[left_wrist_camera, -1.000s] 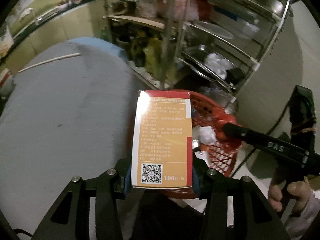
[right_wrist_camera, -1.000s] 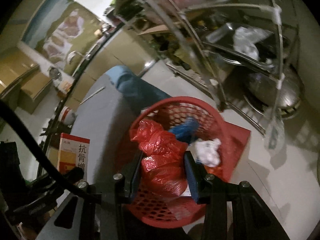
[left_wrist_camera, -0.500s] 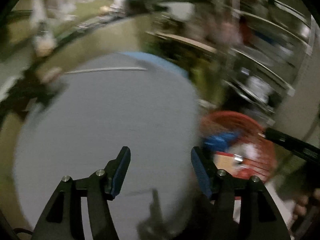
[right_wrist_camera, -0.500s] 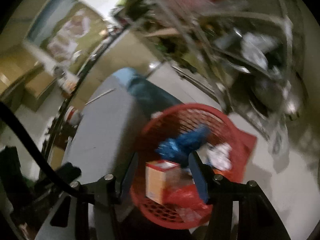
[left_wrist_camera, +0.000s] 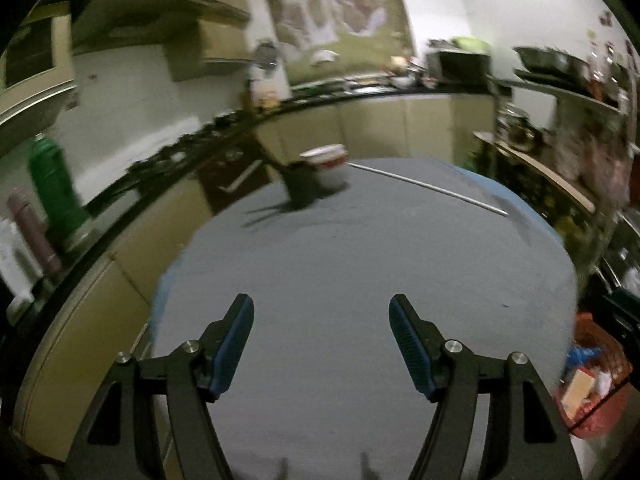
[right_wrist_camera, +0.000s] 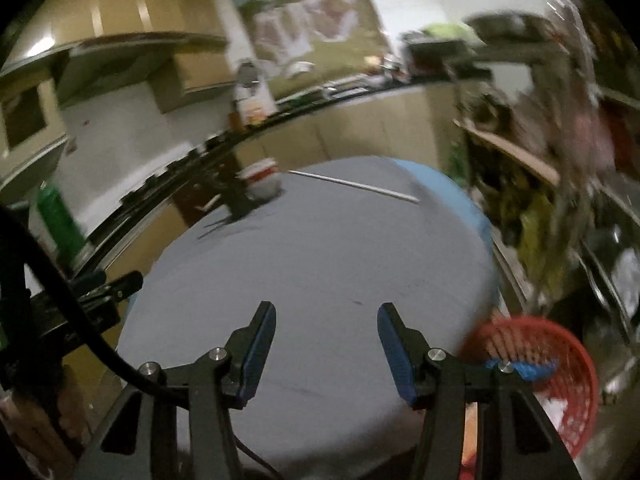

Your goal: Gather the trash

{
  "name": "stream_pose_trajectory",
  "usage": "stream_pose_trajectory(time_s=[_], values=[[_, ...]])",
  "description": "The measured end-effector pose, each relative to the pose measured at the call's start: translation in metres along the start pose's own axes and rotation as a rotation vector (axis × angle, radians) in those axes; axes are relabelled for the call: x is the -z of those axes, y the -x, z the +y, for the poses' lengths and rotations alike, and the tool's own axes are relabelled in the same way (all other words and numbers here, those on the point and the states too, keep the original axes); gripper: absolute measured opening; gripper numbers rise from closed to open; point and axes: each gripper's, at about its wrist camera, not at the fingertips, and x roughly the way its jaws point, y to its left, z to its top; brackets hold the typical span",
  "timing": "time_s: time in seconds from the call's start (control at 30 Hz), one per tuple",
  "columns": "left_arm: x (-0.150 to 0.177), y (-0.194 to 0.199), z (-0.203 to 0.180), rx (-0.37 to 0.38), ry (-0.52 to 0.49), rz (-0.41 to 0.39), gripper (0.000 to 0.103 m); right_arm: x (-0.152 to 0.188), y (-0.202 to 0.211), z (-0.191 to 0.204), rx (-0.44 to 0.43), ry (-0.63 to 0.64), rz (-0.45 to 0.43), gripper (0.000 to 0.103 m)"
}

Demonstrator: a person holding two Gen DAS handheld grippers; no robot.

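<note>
You are looking across a large round surface (left_wrist_camera: 360, 280) covered in grey cloth, with a blue edge showing at its far right; it is filling most of both wrist views. Behind it a kitchen counter with beige cabinet fronts (left_wrist_camera: 380, 124) is curving along the wall, and a cluttered metal rack (right_wrist_camera: 580, 200) is standing to the right, too blurred to sort out.

The red mesh basket (right_wrist_camera: 560, 360) holding the trash is sitting on the floor just beside the surface's near right edge. In the left wrist view it is showing a tan box (left_wrist_camera: 576, 390) and something blue inside; in the right wrist view a blue lump (right_wrist_camera: 528, 370) and a bit of white are lying in it. Any writing on the box is too small and smeared to read.

Your left gripper (left_wrist_camera: 321, 346) is hanging over the cloth with its jaws spread and still opening, nothing between the blue pads. Your right gripper (right_wrist_camera: 327, 354) is hanging likewise, jaws apart and empty.

At the far edge of the surface a white tub with a red band (left_wrist_camera: 326, 162) is standing beside a dark object (left_wrist_camera: 300, 188), and a thin white rod (left_wrist_camera: 424, 188) is lying on the cloth to their right. No label on the tub is legible
</note>
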Motion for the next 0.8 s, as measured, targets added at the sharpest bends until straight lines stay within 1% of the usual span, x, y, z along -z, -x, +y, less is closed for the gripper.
stream_pose_trajectory(time_s=[0.07, 0.13, 0.27, 0.47, 0.7, 0.8], values=[[0.004, 0.002, 0.012, -0.021, 0.016, -0.003, 0.071, -0.002, 0.000, 0.025, 0.021, 0.056, -0.015, 0.057], [0.010, 0.006, 0.023, -0.027, 0.032, 0.000, 0.071, 0.001, 0.002, 0.041, 0.041, 0.092, -0.019, 0.057], [0.024, 0.010, 0.033, -0.034, 0.057, 0.027, 0.071, 0.015, 0.006, 0.065, 0.066, 0.120, 0.003, 0.057], [0.041, 0.022, 0.042, -0.038, 0.100, 0.048, 0.071, 0.033, 0.024, 0.083, 0.097, 0.144, -0.005, 0.057], [0.056, 0.050, 0.039, -0.027, 0.108, 0.019, 0.071, 0.047, 0.045, 0.092, 0.096, 0.148, -0.018, 0.057], [0.061, 0.059, 0.035, -0.018, 0.107, 0.018, 0.071, 0.054, 0.058, 0.093, 0.100, 0.138, -0.029, 0.057]])
